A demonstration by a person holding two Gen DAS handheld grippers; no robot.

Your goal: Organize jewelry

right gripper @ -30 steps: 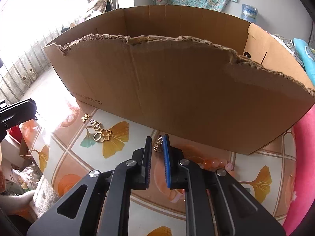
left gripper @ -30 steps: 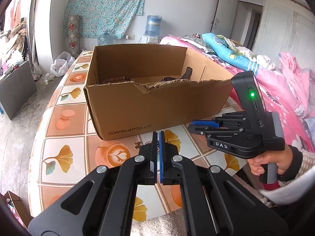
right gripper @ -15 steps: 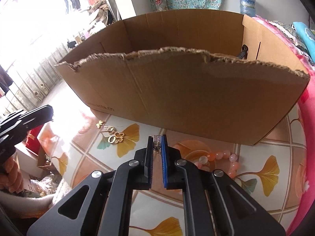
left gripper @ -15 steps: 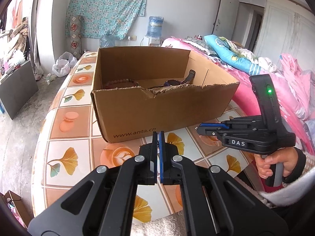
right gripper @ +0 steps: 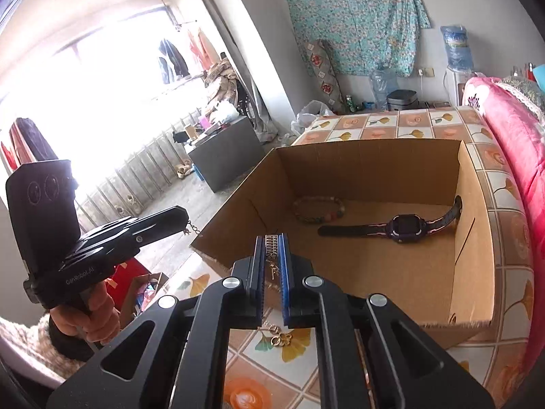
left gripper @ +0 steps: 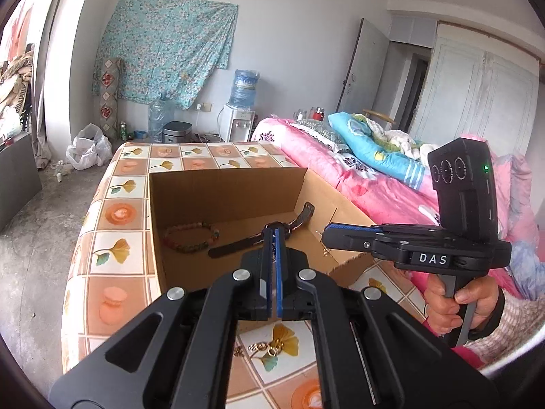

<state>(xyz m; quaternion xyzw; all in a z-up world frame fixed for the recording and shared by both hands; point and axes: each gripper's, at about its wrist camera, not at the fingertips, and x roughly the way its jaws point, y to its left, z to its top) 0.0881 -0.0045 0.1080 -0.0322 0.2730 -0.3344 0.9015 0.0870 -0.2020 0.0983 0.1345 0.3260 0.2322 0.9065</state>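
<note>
Your right gripper is pinching a small gold ridged earring: the jaws are nearly together, with the piece clamped between the blue pads and a thin bit dangling below it. It hangs over the near edge of the cardboard box, above the box interior.

Your left gripper has its jaws pressed together with only a sliver between the pads. In its own view you can't tell whether anything is in it. The right wrist view settles that: a fine chain piece hangs from the tip of the left gripper, outside the box's left wall.

Inside the box: a beaded bracelet toward the back left, and a dark watch lying flat with its strap running to the right wall. They lie near each other, not touching.

On the tiled table, just in front of the box, lies a gold flower-shaped piece with a small coil. The left wrist view shows it too, under the gripper body.

Only the left view shows your right hand on the handle and the right gripper from the side, its tip over the box's front right corner, with a small bit of gold below it. Only the right view shows the watch face clearly; in the left view the watch is mostly hidden behind the fingers.
</note>
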